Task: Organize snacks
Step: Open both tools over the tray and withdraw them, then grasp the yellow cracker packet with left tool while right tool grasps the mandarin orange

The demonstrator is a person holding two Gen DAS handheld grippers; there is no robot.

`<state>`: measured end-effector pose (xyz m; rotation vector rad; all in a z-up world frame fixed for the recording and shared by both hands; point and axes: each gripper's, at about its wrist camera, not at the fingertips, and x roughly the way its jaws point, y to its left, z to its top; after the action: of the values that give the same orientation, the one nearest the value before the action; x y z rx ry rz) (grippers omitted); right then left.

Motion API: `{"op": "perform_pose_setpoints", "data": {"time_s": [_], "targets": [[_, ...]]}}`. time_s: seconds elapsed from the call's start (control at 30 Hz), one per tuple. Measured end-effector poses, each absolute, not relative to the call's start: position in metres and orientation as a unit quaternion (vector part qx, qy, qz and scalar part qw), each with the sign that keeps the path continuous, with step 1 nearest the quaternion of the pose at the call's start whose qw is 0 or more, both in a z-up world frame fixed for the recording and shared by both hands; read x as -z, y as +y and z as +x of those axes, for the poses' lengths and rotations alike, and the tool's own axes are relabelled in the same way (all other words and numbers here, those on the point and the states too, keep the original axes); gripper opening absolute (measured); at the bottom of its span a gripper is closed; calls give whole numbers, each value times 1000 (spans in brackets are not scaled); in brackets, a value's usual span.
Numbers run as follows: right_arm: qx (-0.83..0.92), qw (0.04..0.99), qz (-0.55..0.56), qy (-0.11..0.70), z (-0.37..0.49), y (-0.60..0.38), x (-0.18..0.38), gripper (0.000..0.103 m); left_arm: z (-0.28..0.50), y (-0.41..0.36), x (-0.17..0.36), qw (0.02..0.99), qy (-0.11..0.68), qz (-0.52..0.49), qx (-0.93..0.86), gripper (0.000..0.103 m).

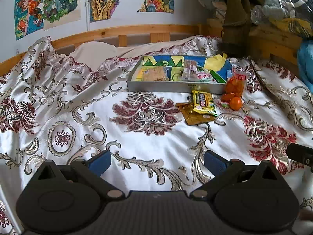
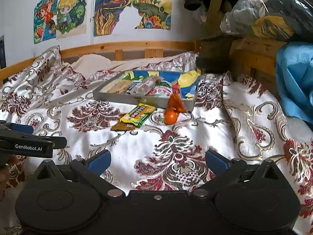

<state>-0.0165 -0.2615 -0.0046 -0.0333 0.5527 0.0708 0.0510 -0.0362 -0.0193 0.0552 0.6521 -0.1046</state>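
A grey tray (image 1: 156, 88) (image 2: 117, 98) with several snack packs lies on the bed. In front of it lie a yellow snack pack (image 1: 203, 102) (image 2: 138, 114) on a brown packet (image 1: 192, 116) (image 2: 119, 126), a loose orange (image 1: 235, 103) (image 2: 170, 117), and an orange bag (image 1: 234, 84) (image 2: 176, 102) leaning on the tray's corner. My left gripper (image 1: 156, 161) is open and empty, well short of the snacks. My right gripper (image 2: 157, 160) is open and empty, also short of them. The left gripper also shows at the left edge of the right wrist view (image 2: 33, 145).
The bed has a patterned white and maroon cover (image 1: 137, 137) and a wooden rail (image 1: 137, 29) by the wall. Stuffed plastic bags (image 2: 273, 9) and a blue cloth (image 2: 293, 82) sit at the right. Posters hang on the wall.
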Motion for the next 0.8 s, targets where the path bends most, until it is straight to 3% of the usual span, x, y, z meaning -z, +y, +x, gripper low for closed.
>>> {"op": "perform_pose_setpoints", "data": {"time_s": [0.8], "targets": [[-28,958,-10,284,-9,-270,11,102,51,-42,29,941,334,19,56,103]]}}
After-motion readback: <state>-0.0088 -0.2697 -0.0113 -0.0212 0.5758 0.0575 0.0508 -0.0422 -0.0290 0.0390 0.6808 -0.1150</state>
